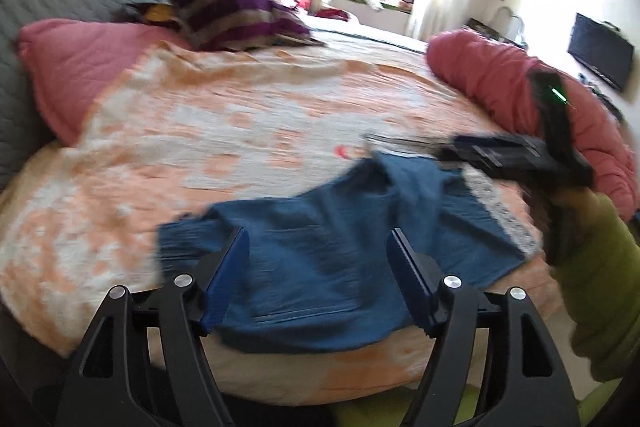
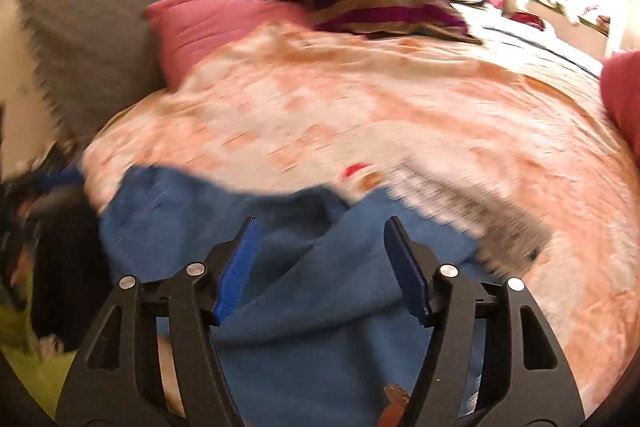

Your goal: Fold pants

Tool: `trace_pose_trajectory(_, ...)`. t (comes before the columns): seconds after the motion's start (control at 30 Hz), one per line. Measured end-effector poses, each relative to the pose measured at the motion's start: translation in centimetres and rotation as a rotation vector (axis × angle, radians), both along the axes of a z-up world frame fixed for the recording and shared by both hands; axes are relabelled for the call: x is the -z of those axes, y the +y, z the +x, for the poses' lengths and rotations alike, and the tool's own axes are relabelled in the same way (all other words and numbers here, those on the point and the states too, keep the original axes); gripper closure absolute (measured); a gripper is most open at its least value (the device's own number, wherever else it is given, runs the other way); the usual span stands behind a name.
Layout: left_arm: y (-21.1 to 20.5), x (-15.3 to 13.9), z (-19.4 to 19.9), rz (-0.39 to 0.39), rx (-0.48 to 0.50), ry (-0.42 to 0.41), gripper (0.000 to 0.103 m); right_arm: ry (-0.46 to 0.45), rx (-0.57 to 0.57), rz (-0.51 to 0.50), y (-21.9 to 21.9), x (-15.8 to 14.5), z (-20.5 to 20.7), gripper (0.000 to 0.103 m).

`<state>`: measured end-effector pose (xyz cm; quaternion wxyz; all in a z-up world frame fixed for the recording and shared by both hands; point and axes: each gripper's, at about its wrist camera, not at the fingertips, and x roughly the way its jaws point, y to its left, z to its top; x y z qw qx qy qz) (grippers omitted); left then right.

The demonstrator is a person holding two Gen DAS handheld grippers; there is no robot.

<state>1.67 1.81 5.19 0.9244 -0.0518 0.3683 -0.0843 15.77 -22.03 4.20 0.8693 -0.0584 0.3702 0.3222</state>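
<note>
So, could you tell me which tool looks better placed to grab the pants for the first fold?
Probably the right tool: it is open, low over the bunched blue pants. The left tool, also open, frames a flat stretch near the bed edge.

Both views have motion blur. Pants (image 2: 304,307) run off the bottom edge in right view; lace hem (image 2: 508,227) is smeared there. Right gripper (image 1: 404,143) is blurred in left view, so its fingertips are unclear.
</note>
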Motion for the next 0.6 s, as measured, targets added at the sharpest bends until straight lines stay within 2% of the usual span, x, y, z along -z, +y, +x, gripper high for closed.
trace_pose_trajectory(0.13, -3.5, 2.4, 2.7, -0.068, 0.094, 0.090, 0.033, 0.043, 0.075, -0.016, -0.5, 0.8, 5.1, 0.044)
trace_pose_trajectory(0.3, -6.8, 5.9, 5.3, -0.096, 0.146, 0.184, 0.033, 0.075, 0.089, -0.101, 1.1, 2.9, 9.1, 0.039)
trace_pose_trajectory(0.47, -9.3, 8.9, 7.7, -0.083, 0.173, 0.245, 0.033, 0.118, 0.065, -0.168, 3.9, 5.2, 11.7, 0.038)
trace_pose_trajectory(0.57, -10.0, 9.8, 8.5, -0.090, 0.179, 0.266, 0.038, 0.140, 0.046, -0.207, 6.0, 6.4, 12.9, 0.038)
trace_pose_trajectory(0.6, -10.2, 10.1, 8.6, -0.090, 0.178, 0.267, 0.046, 0.144, 0.045, -0.221, 6.5, 6.8, 13.4, 0.038)
